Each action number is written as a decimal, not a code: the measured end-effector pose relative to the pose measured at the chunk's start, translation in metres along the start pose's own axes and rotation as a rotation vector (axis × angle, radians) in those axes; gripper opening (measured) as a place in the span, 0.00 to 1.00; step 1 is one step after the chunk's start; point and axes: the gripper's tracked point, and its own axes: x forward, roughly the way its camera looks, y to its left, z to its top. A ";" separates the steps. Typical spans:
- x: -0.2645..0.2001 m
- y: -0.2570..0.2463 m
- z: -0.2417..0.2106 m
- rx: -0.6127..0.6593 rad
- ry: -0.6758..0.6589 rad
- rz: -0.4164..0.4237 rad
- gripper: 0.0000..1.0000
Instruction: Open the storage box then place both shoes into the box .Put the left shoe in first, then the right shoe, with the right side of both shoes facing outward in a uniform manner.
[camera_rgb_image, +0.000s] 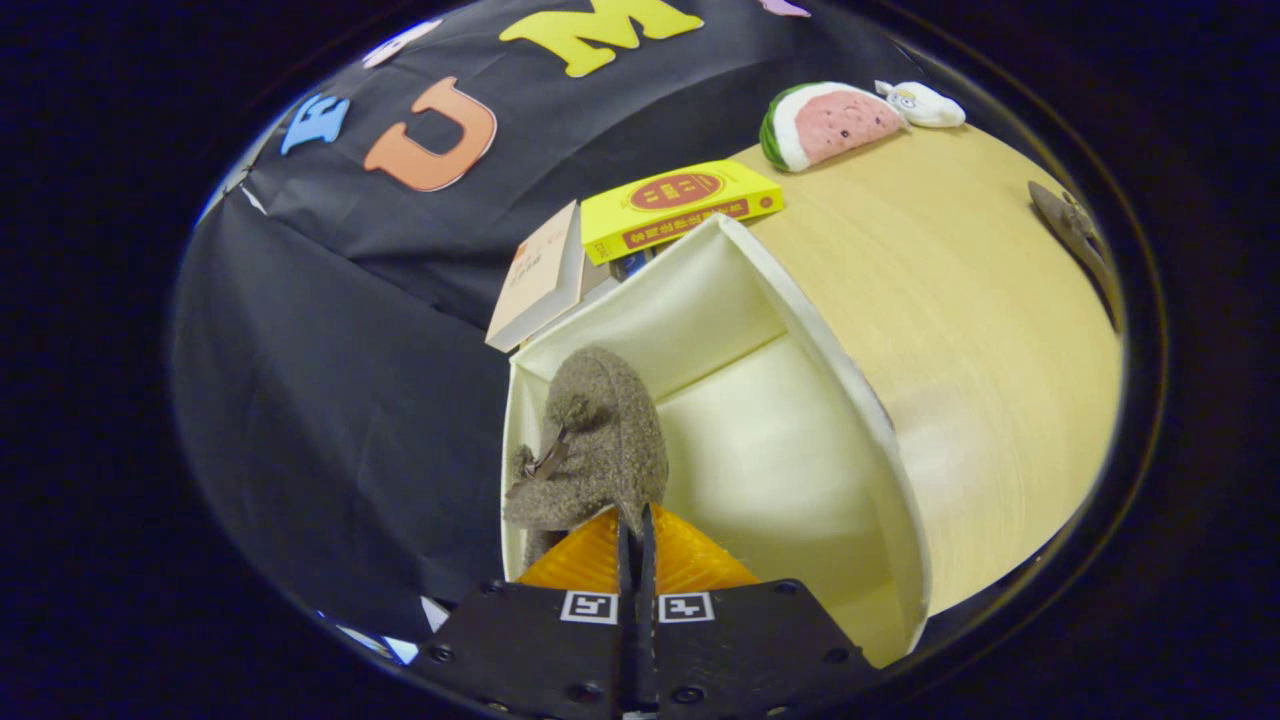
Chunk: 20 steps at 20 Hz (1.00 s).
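One shoe (590, 440), a brown fuzzy one with a small buckle strap, is being carried at the gripper (634, 530), whose fingers are closed almost fully together, only a thin slit left between them, with the shoe's edge seemingly pinched in that slit. Just ahead of the fingers the shoe is seen hanging inside the open storage box (760, 300), a cream-white container with its opening facing the camera, and it is held against the box's wall on the cloth-backdrop side. Nothing else can be made out in the box; its other half is bare. By this showing, the first shoe's placement is judged to be in hand, the box already opened. Next, the shoe would need to be settled on the box's inner surface and released; whether it is the left shoe, and which side faces outward, cannot be told. Beyond the box, a tan book (538, 280) and a yellow book (680, 205) are propped, and farther along the wooden table (980, 330) a watermelon-slice plush (835, 122) and a small white plush (925, 105) are lying.
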 end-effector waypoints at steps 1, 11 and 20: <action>0.002 -0.001 0.000 0.004 0.010 -0.001 0.00; -0.010 0.013 0.009 -0.097 0.041 0.100 0.55; -0.087 0.009 0.047 -0.492 -0.103 0.137 0.94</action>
